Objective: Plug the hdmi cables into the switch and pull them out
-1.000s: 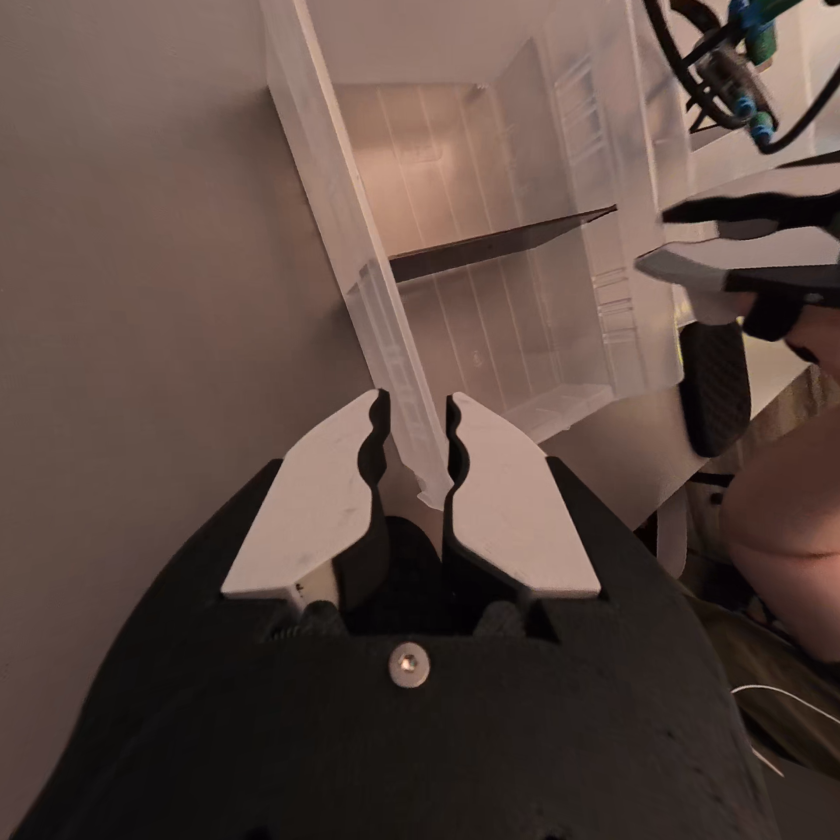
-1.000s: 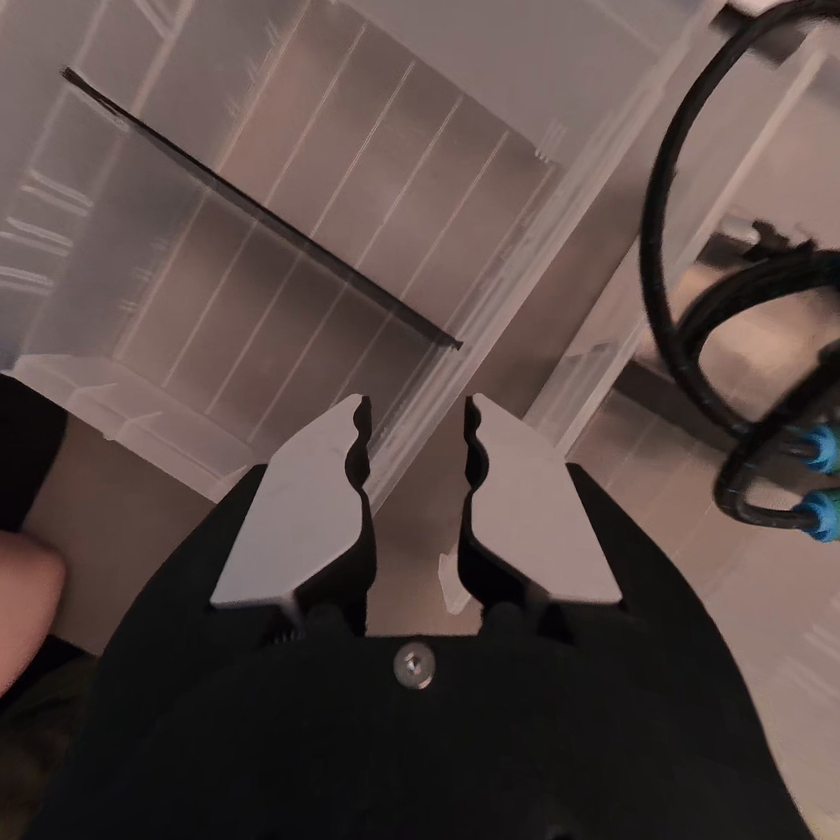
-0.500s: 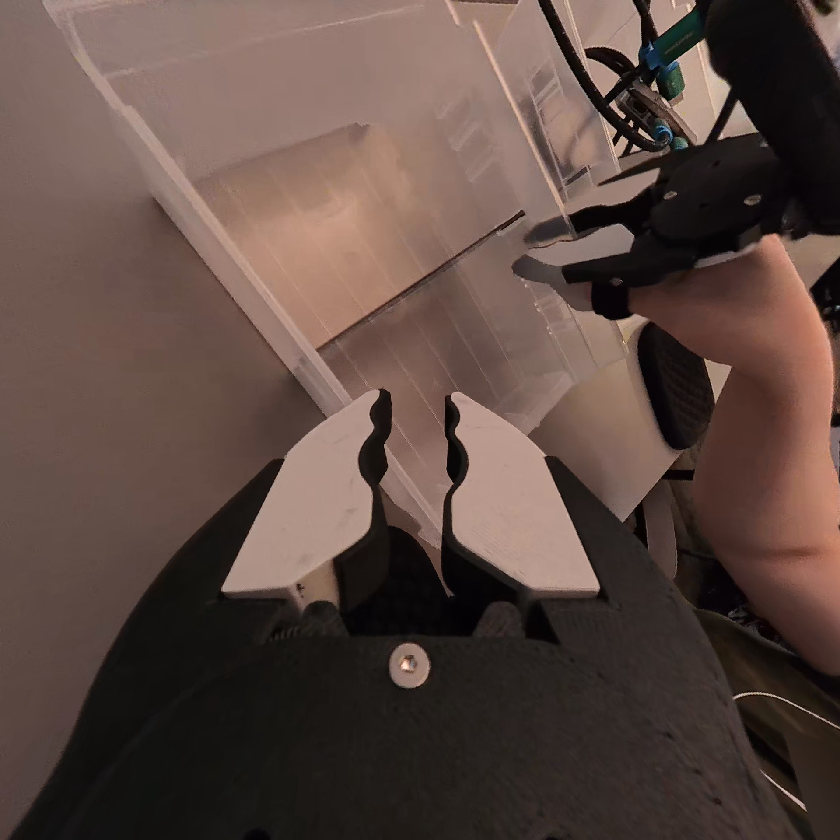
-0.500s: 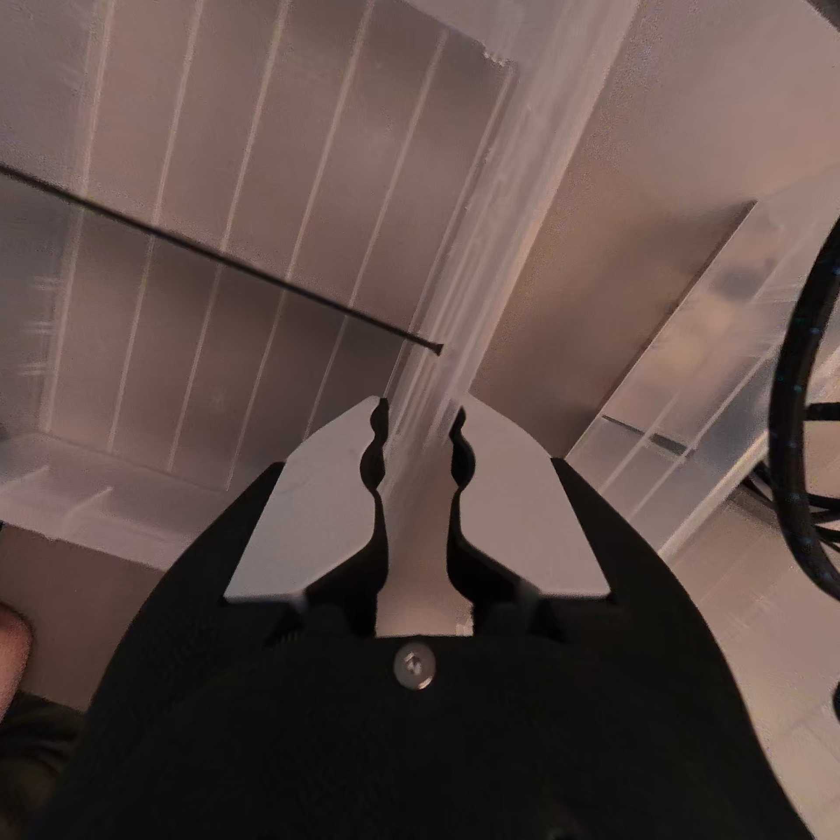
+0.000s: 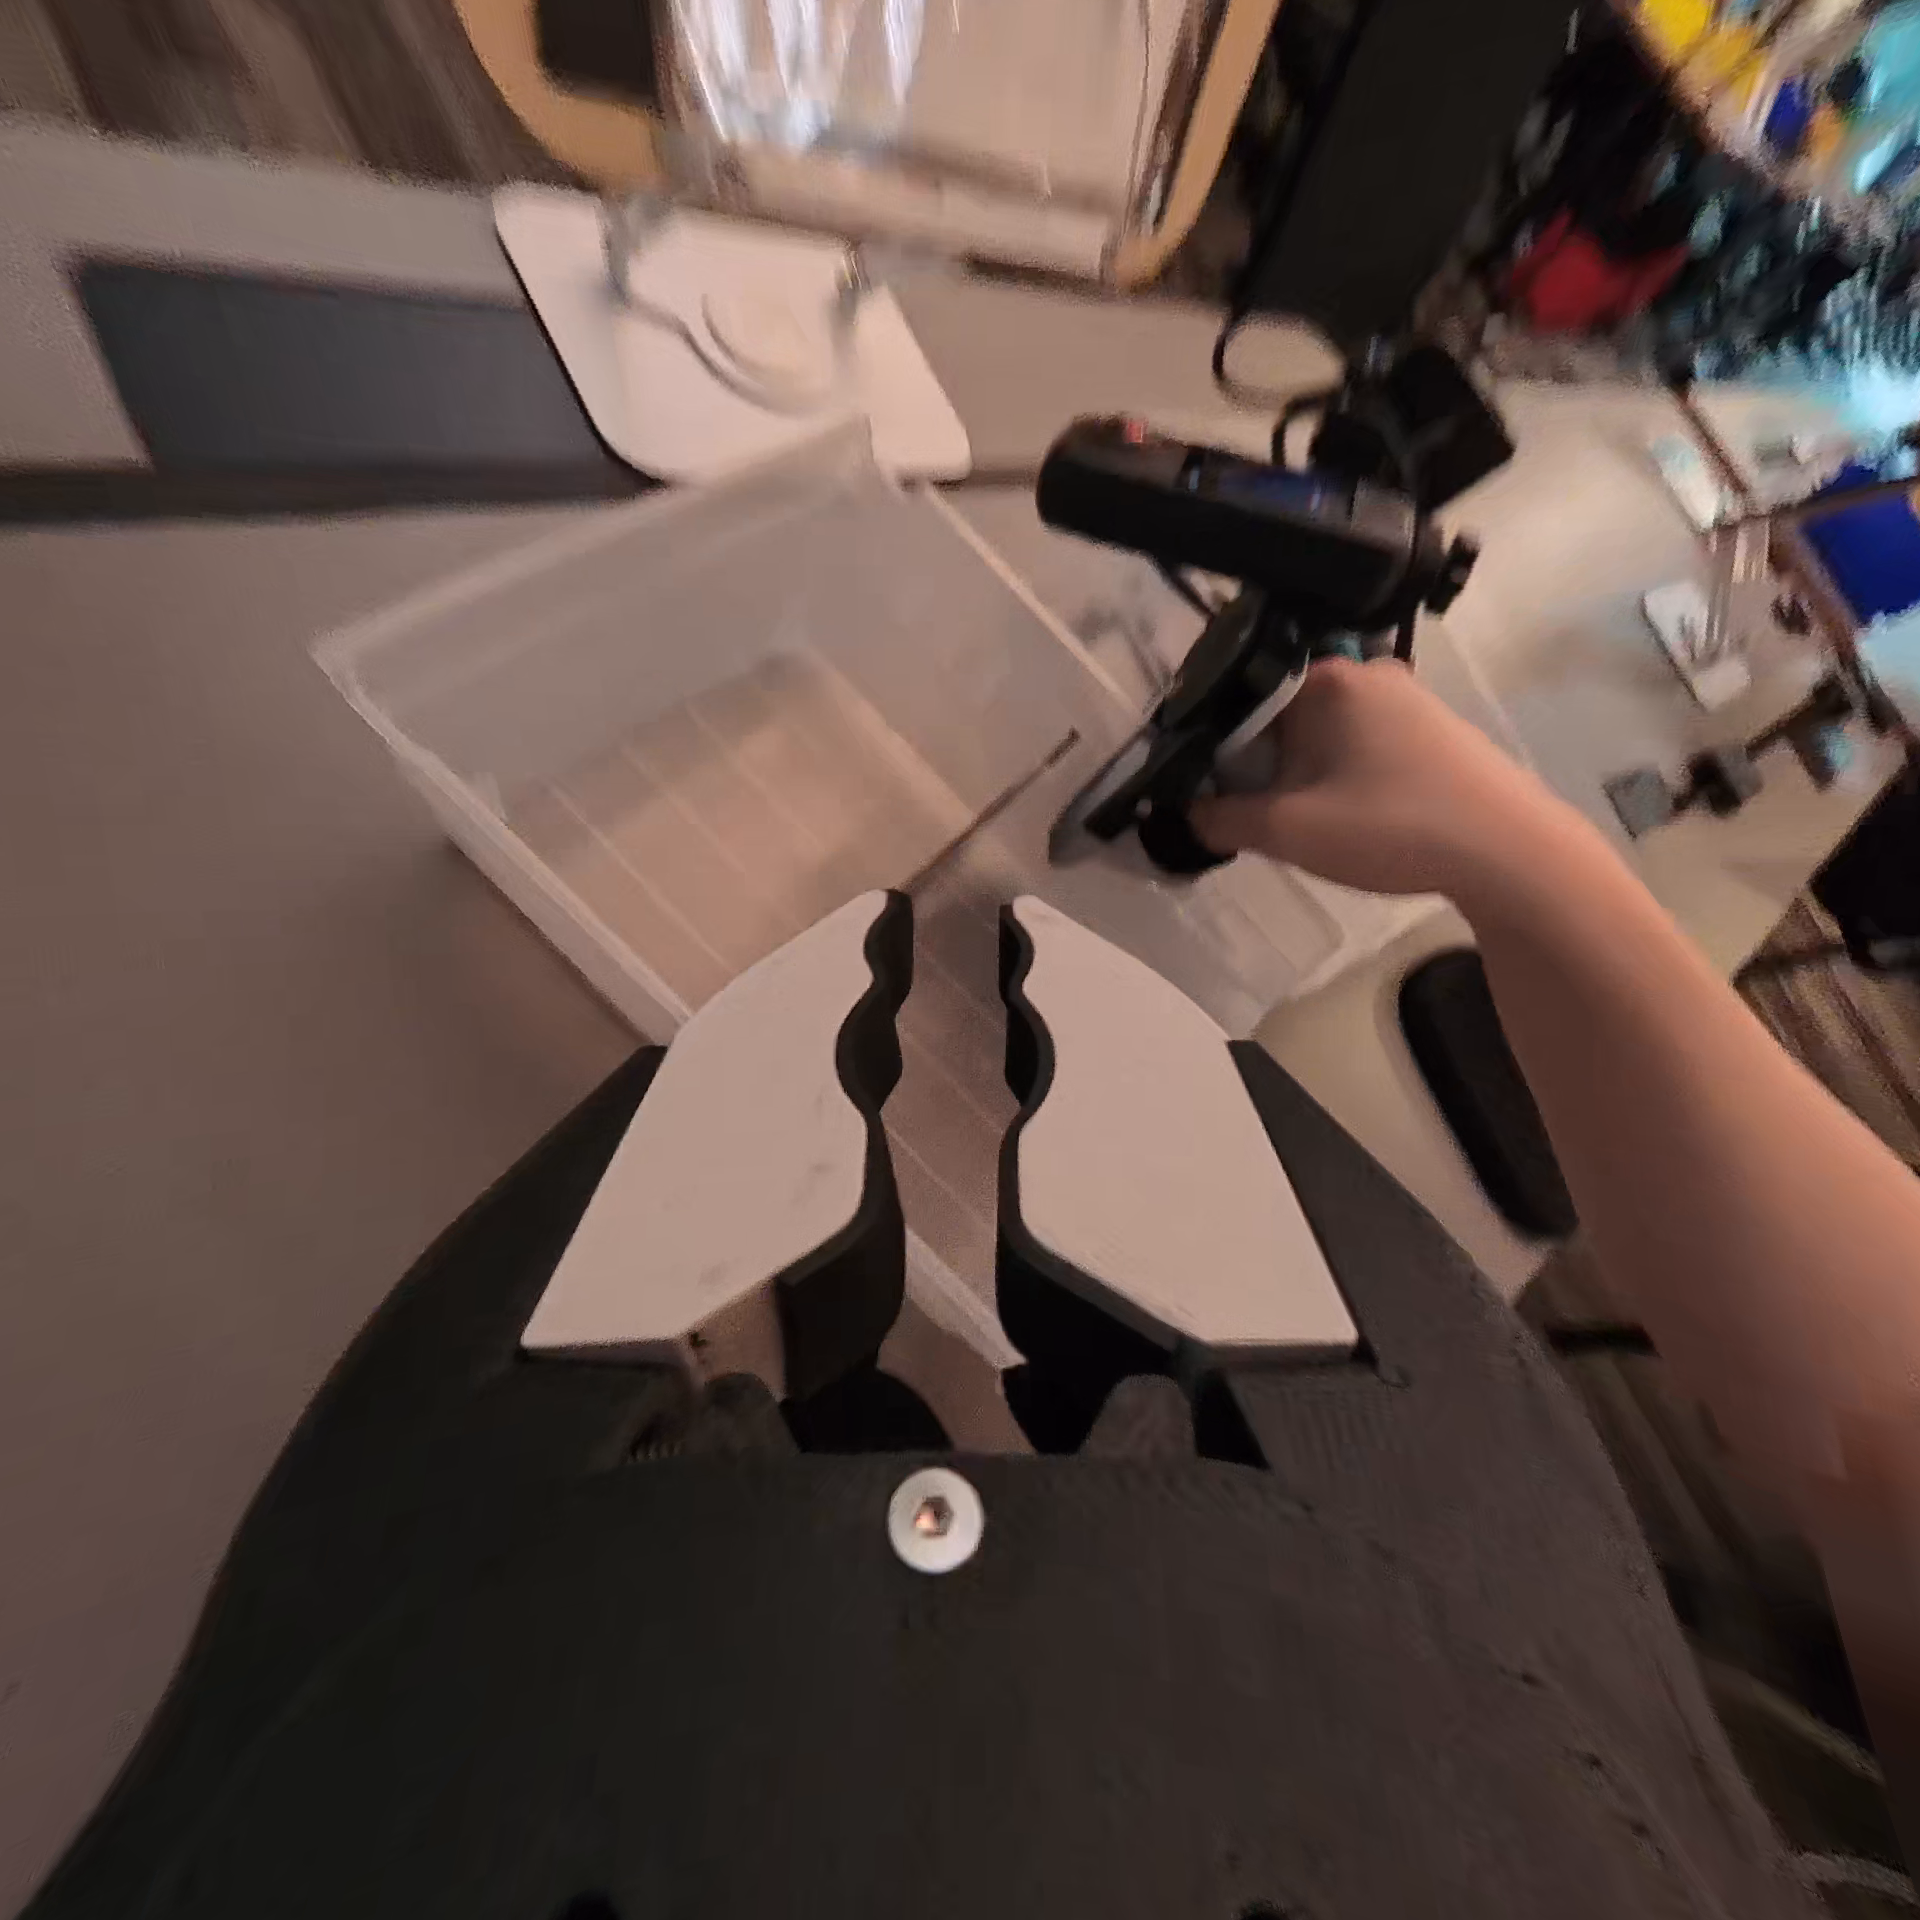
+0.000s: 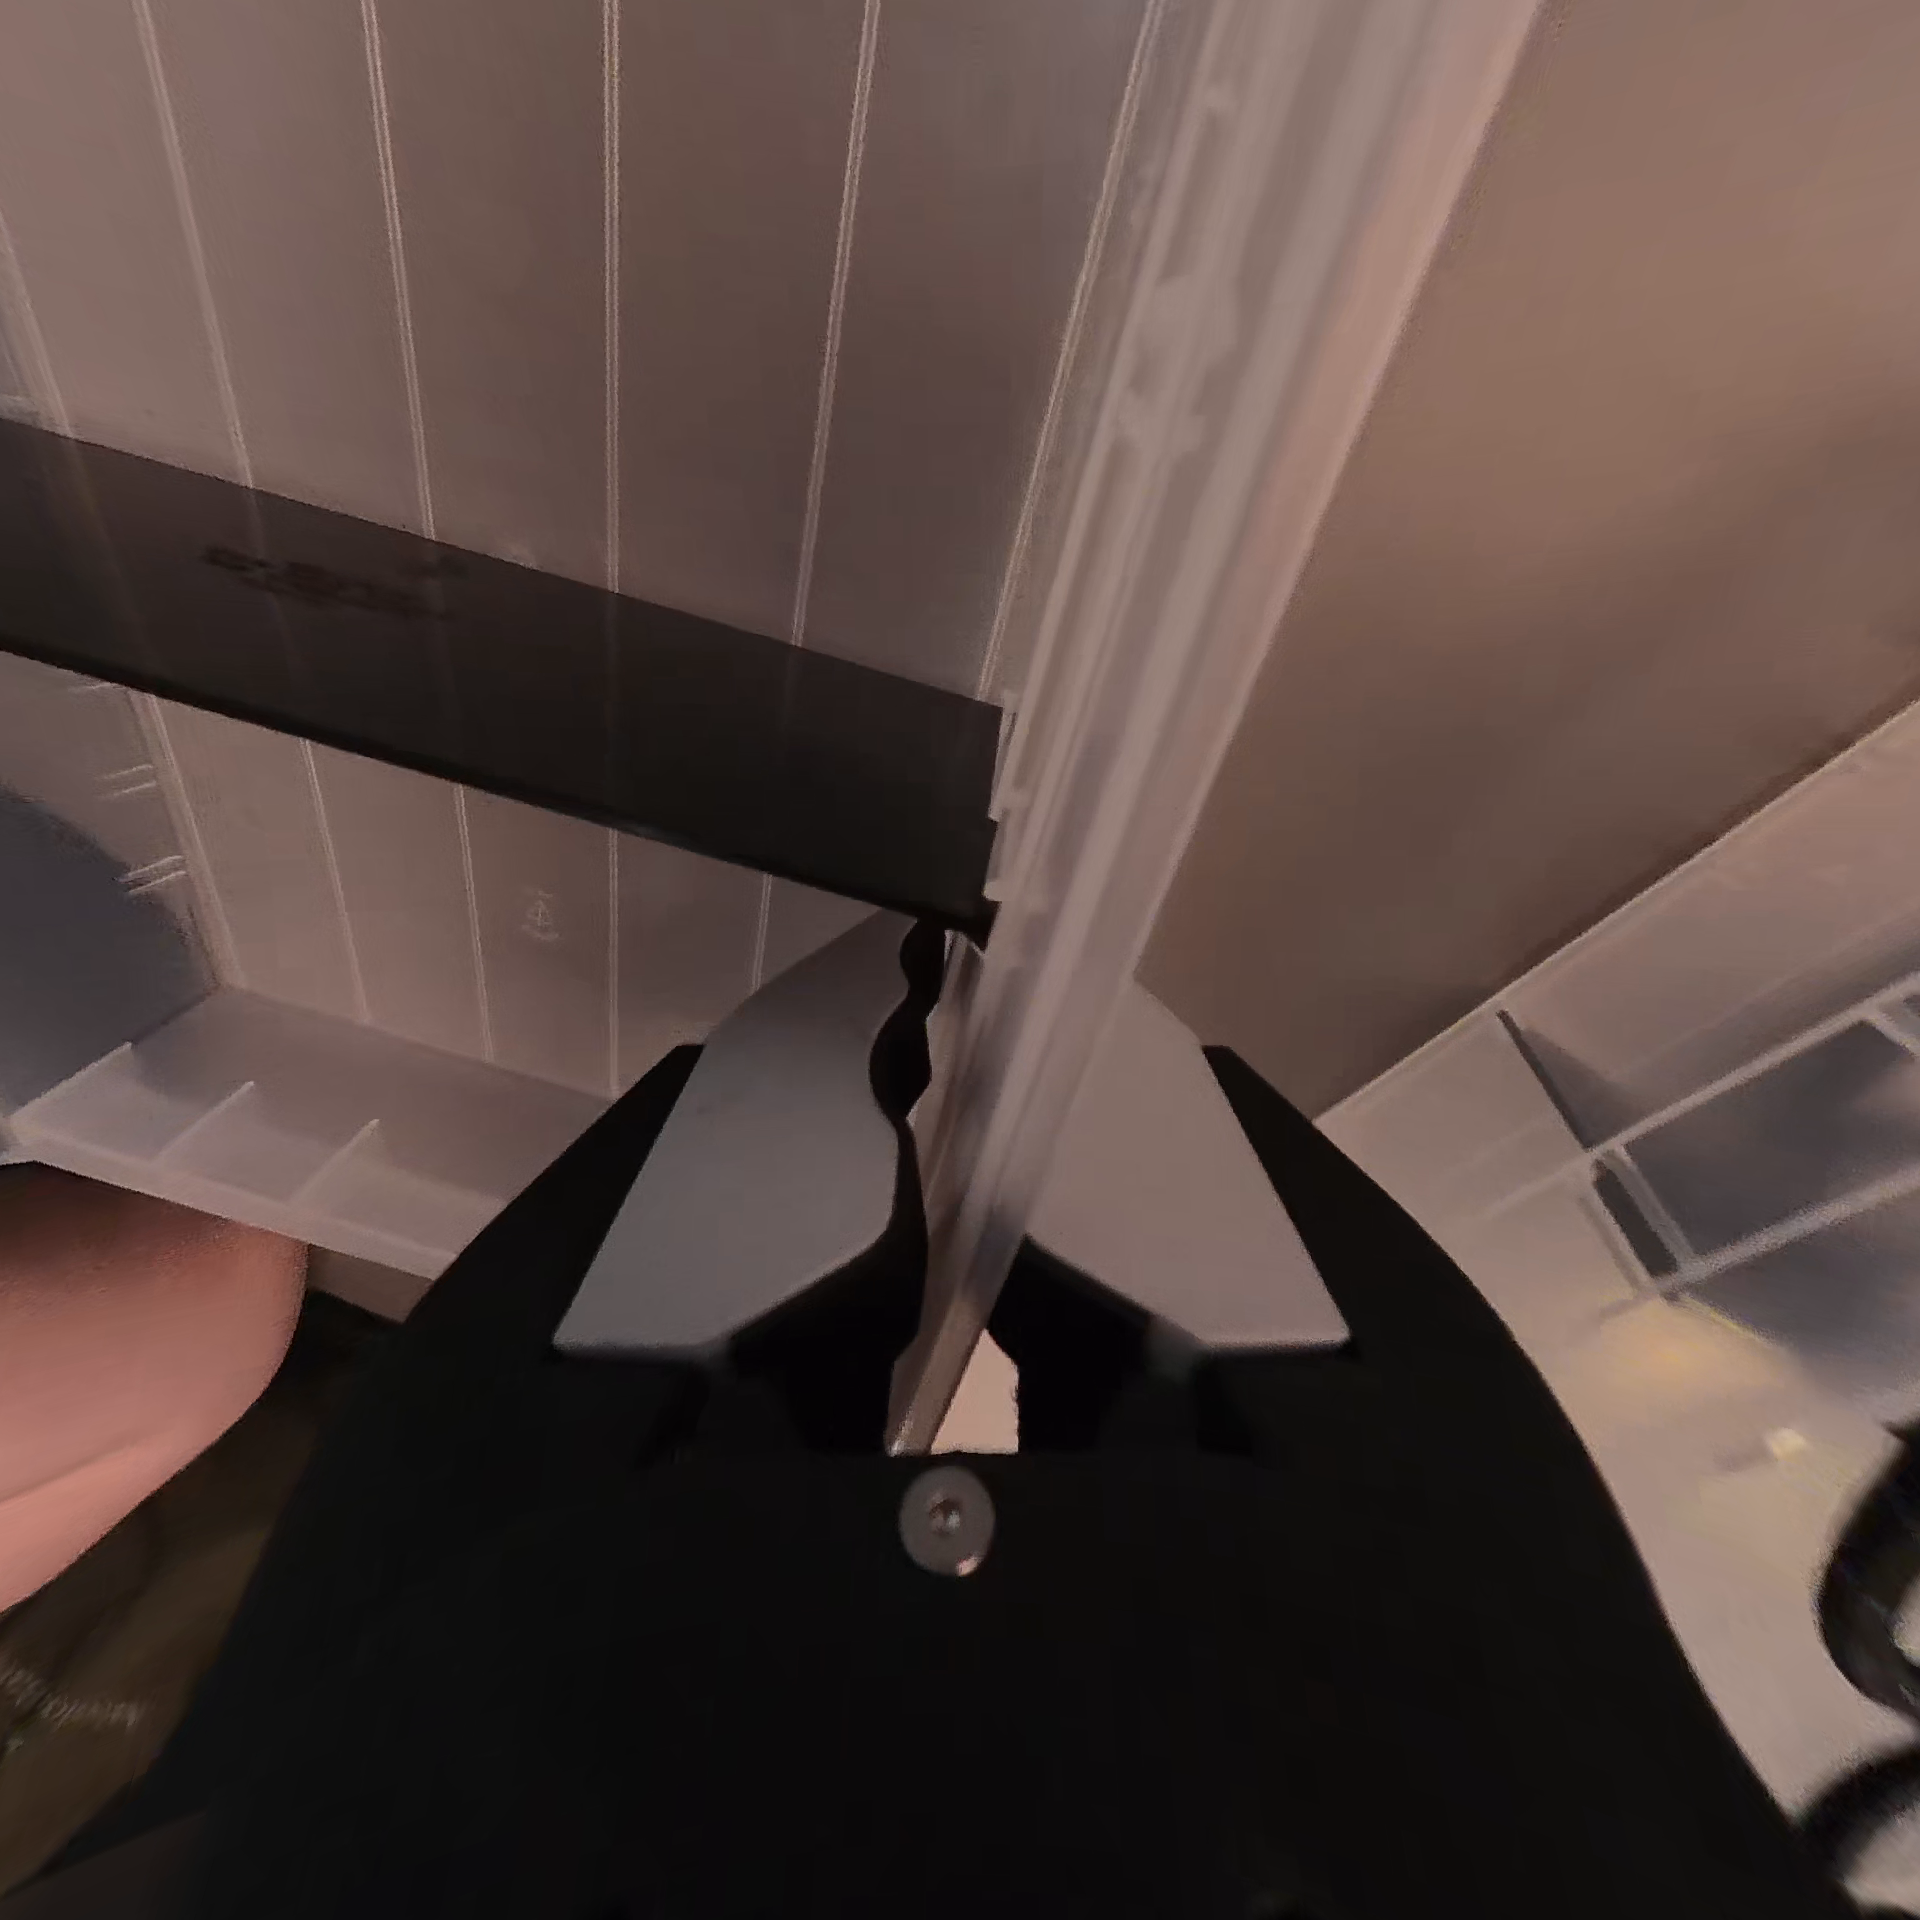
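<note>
The left gripper (image 5: 954, 925) hangs over the clear plastic bin (image 5: 582, 665) on the tabletop (image 5: 208, 935), fingers parted with nothing between them but the bin's floor below. A black divider (image 6: 582, 707) crosses the bin. The right gripper (image 6: 961, 961) is clamped on the bin's side wall. The cables and the switch cannot be made out.

The black divider (image 6: 499, 665) bears embossed marks, seemingly lettering, too blurred to read.
</note>
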`<state>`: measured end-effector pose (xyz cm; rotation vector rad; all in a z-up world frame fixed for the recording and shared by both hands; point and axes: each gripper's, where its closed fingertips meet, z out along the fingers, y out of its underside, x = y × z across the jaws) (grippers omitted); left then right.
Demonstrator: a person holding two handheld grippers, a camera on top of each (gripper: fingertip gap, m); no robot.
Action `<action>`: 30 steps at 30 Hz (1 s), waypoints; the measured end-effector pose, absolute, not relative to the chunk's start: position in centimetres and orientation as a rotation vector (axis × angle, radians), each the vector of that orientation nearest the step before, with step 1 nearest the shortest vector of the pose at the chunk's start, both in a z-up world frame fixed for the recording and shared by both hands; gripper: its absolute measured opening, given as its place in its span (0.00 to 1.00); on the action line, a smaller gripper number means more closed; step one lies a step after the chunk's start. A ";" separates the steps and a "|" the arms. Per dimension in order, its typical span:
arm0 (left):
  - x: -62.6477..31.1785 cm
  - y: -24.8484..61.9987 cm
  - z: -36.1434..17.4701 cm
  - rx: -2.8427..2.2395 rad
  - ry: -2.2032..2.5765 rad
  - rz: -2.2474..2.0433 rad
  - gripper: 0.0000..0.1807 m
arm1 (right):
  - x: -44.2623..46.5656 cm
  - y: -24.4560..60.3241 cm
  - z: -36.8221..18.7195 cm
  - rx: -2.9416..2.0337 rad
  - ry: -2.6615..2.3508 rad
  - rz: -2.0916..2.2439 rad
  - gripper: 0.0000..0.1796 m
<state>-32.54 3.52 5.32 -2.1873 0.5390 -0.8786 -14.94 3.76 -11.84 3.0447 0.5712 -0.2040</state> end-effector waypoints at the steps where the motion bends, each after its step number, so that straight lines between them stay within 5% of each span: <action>1: -33.4 3.3 6.5 -2.151 0.487 -0.849 0.08 | -15.2 3.9 -11.0 3.034 0.595 -0.182 0.02; 6: -37.5 -0.4 14.2 -1.788 0.227 -0.847 0.15 | -17.1 5.0 -3.5 3.051 0.699 -0.246 0.02; 9: -39.5 -2.3 17.0 -1.630 0.064 -0.891 0.42 | -17.2 5.3 3.4 3.103 0.757 -0.312 0.02; 15: -39.4 -4.4 19.8 -1.461 0.112 -0.925 0.44 | -9.8 3.8 17.2 3.268 0.664 -0.357 0.03; 21: -25.3 -2.1 9.7 -1.991 0.779 -1.082 0.43 | 3.5 -0.6 22.6 3.436 0.226 -0.551 0.03; 30: -7.3 -3.3 -4.2 -2.555 1.253 -1.273 0.43 | 24.3 -12.8 12.0 3.338 -0.512 -0.399 0.03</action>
